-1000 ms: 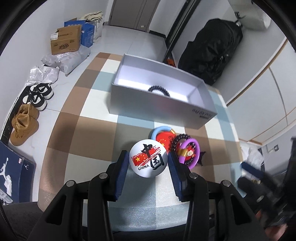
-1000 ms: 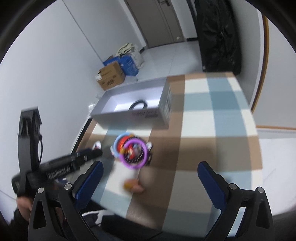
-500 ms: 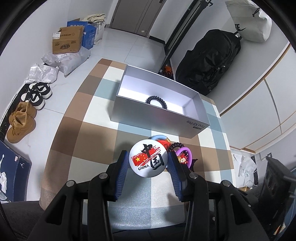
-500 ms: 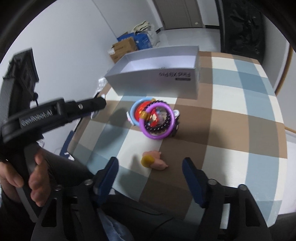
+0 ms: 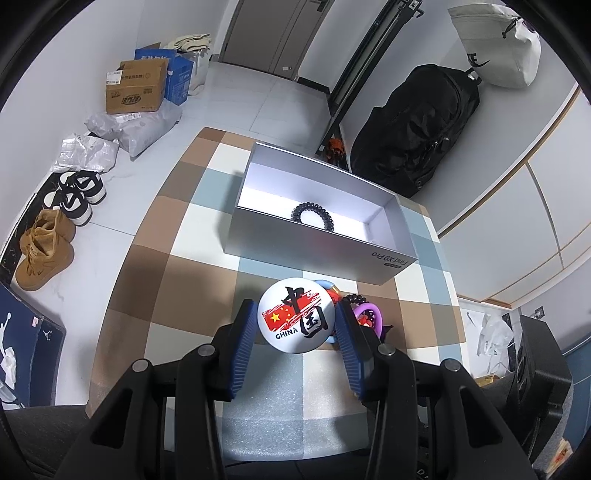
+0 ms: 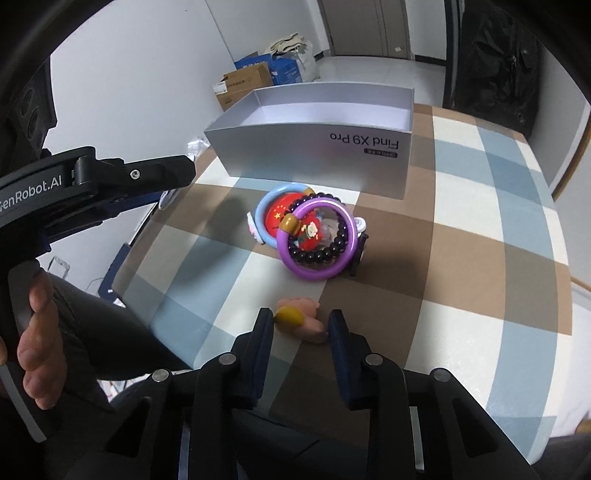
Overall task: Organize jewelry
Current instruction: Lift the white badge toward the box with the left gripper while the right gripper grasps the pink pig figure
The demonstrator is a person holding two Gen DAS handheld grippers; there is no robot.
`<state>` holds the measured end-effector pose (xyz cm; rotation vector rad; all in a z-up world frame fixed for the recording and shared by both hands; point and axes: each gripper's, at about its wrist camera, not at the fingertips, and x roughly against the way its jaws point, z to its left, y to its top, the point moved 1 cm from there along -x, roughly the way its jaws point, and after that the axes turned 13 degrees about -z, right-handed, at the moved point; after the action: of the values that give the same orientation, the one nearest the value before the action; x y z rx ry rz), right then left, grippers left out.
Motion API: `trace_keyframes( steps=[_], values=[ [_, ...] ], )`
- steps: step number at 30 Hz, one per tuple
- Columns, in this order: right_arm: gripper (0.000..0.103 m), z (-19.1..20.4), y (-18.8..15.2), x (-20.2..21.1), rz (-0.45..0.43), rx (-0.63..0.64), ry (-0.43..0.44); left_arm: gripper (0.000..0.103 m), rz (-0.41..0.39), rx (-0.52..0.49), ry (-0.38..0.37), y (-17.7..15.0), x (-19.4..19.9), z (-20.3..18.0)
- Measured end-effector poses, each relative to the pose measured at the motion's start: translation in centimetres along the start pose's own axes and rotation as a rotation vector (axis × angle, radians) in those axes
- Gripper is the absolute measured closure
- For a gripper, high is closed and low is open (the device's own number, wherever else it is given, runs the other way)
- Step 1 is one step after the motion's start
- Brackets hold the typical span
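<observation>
With the left gripper [image 5: 296,326] clenched on the round China badge [image 5: 296,319] above the near pile, carry it level over the far open silver box [image 5: 384,267], while the right gripper [image 6: 300,326] straddles the pink-and-yellow ring [image 6: 300,320], jaws parted.

White walls [image 5: 55,48] meet a pale tiled floor [image 5: 240,96]. A checked cloth [image 5: 155,258] of brown, blue and white covers the table. Cardboard boxes [image 5: 135,88], plastic bags [image 5: 144,125] and shoes [image 5: 55,221] line the left wall; a black backpack [image 5: 417,125] leans by a grey door [image 5: 273,33].
</observation>
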<state>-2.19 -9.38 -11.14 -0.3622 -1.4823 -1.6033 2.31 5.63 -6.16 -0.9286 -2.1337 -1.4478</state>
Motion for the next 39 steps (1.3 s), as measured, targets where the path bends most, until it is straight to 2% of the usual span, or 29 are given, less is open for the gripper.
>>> trace_keyframes(
  steps=[7,13,19,23,39],
  values=[
    [0.074,-0.1,0.4,0.7,-0.023,-0.021,0.009,0.066,-0.013,-0.009,0.000,0.2,0.1,-0.2],
    [0.074,-0.2,2.0,2.0,-0.077,-0.062,0.058,0.066,-0.022,-0.005,-0.002,0.6,-0.1,-0.7],
    [0.074,-0.5,4.1,3.6,-0.149,-0.083,0.073,0.066,-0.072,-0.023,-0.013,1.5,0.2,-1.6],
    [0.074,-1.1,5.4,3.7,-0.155,-0.102,0.071,0.066,-0.096,-0.039,-0.013,2.1,0.2,-2.2],
    [0.074,-3.6,12.3,3.0,-0.213,-0.122,0.078,0.066,-0.057,-0.045,-0.008,5.3,-2.4,-3.7]
  ],
)
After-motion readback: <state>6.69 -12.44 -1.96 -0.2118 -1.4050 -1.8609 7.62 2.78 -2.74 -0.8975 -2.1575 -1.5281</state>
